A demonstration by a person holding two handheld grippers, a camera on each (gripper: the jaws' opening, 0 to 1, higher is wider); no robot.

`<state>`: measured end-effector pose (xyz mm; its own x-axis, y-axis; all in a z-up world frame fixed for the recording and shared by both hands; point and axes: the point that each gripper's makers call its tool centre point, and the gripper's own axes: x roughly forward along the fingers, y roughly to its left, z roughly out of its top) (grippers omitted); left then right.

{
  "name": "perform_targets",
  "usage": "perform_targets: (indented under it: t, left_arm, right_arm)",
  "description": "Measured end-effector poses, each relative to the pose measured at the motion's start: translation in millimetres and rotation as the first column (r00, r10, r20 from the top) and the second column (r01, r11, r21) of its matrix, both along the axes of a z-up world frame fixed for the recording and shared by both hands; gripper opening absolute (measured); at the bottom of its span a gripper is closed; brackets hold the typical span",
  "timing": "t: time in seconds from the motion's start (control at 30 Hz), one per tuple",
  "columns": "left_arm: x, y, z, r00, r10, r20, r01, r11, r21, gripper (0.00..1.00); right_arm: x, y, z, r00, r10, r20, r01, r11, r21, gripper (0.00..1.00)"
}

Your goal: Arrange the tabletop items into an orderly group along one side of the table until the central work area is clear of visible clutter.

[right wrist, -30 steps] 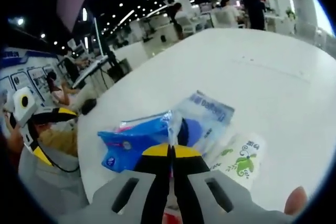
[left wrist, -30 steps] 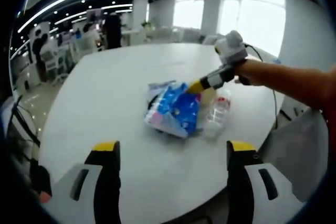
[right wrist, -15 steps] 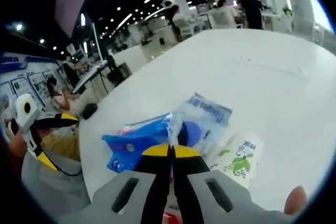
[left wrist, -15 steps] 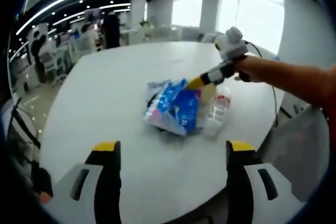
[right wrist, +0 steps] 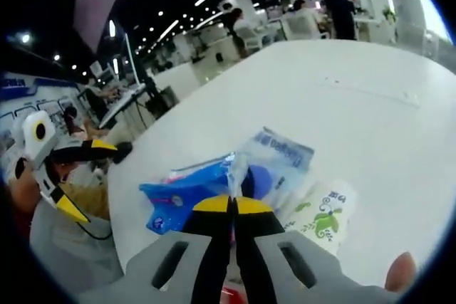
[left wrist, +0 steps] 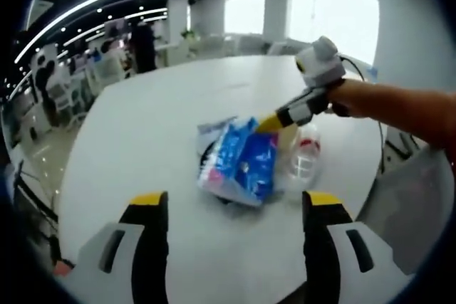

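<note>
The right claw (right wrist: 230, 208) is pinched tight on the blue plastic pack (left wrist: 242, 163) mid-tabletop (left wrist: 142, 133), beside a clear bottle (left wrist: 303, 158). The left claw (left wrist: 231, 201) hovers wide open, holding nothing.

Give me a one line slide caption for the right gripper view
Right claw, shut on a crinkly blue plastic packet, beside a green-leaf-printed white pack on the round white table.
</note>
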<state>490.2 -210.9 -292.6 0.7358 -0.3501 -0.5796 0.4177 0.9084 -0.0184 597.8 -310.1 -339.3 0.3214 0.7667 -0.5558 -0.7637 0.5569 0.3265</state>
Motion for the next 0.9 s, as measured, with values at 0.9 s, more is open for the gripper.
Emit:
perform_targets:
  t: [0.9]
  left_arm:
    - [43.8,-22,-41.8,0.990,-0.117,-0.084,0.119,0.993,0.020,0.37]
  right_arm:
    - [-2,-1,-2.0,1.000,-0.006,-0.015,0.006,1.000,0.005,0.01]
